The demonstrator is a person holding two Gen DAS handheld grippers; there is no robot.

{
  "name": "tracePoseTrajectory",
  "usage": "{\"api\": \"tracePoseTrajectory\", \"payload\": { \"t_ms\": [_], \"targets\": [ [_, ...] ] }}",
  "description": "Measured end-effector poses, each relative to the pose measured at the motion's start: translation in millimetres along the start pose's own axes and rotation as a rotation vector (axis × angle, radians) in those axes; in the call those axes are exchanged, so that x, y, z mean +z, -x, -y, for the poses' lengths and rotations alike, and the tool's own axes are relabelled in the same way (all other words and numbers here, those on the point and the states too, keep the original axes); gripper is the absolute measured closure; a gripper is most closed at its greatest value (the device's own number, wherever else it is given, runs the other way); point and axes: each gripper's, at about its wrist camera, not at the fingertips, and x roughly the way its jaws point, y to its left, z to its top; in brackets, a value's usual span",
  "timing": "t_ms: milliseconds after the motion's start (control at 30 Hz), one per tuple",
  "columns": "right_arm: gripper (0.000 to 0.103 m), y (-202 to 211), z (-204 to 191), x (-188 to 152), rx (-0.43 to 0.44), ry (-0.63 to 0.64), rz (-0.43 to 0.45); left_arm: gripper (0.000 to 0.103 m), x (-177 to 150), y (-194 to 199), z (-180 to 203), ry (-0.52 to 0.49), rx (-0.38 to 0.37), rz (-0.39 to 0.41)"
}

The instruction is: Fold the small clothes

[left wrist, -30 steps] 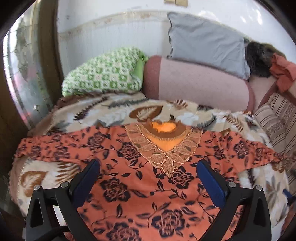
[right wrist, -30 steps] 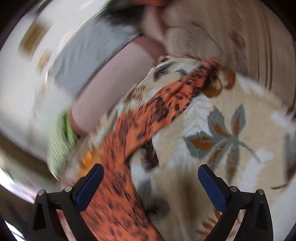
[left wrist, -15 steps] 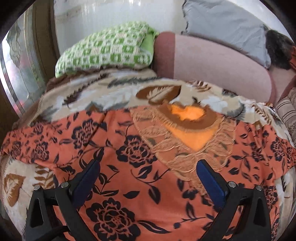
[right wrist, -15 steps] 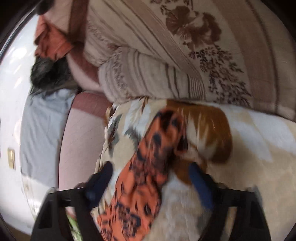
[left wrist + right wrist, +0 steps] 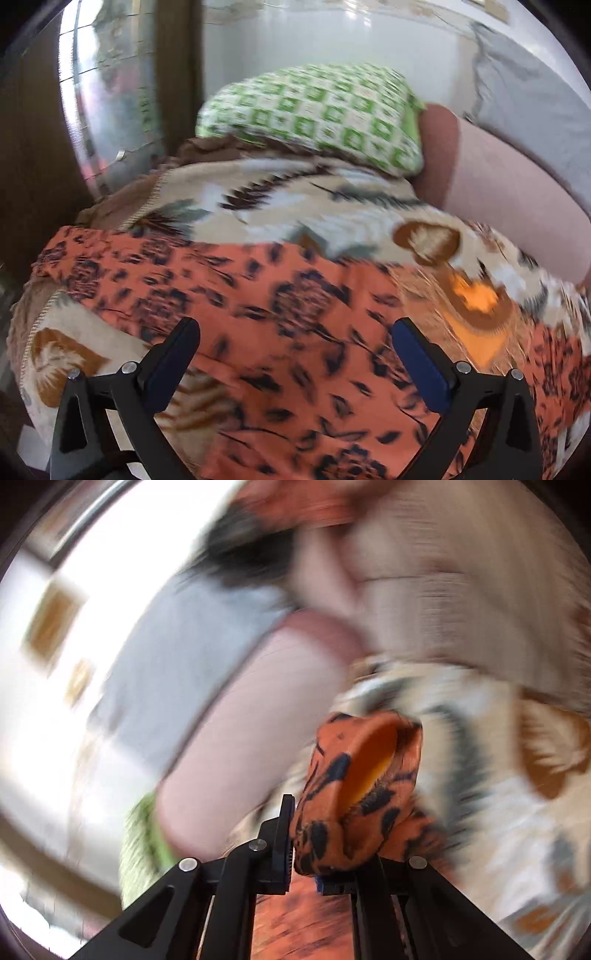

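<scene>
Since earlier, right gripper [image 5: 306,845] clamped the orange sleeve [image 5: 354,775].

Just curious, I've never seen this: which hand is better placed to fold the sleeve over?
The right. Its claw is already shut on the sleeve; the left claw is open, holding nothing.

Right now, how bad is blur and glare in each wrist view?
Left wrist: moderate motion smear on the orange garment, tongs sharp, glare on the wall. Right wrist: heavy background smear, wall washed out; tongs and the gripped sleeve stay fairly sharp.
</scene>
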Motion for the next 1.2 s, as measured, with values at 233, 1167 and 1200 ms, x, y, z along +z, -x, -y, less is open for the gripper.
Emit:
{"api": "tracePoseTrajectory", "payload": {
  "t_ms": [233, 1167, 1200],
  "targets": [
    [0.094, -39.2, -184.2, -130.2, 0.251, 0.23, -0.242, 0.0, 22.6, -6.3, -67.5, 0.13, 0.099, 0.047],
    [0.018, -108.0, -183.5, -332.0, 0.406, 0.2, -0.727, 0.0, 30.5, -20.9, -88.1, 0.137, 0.005, -0.039],
    [0.019, -113.7, -179.8, -331.6, 0.378, 0.185, -0.725, 0.0, 30.3, -21.7, -87.9, 0.139, 0.002, -0.043]
  ]
}}
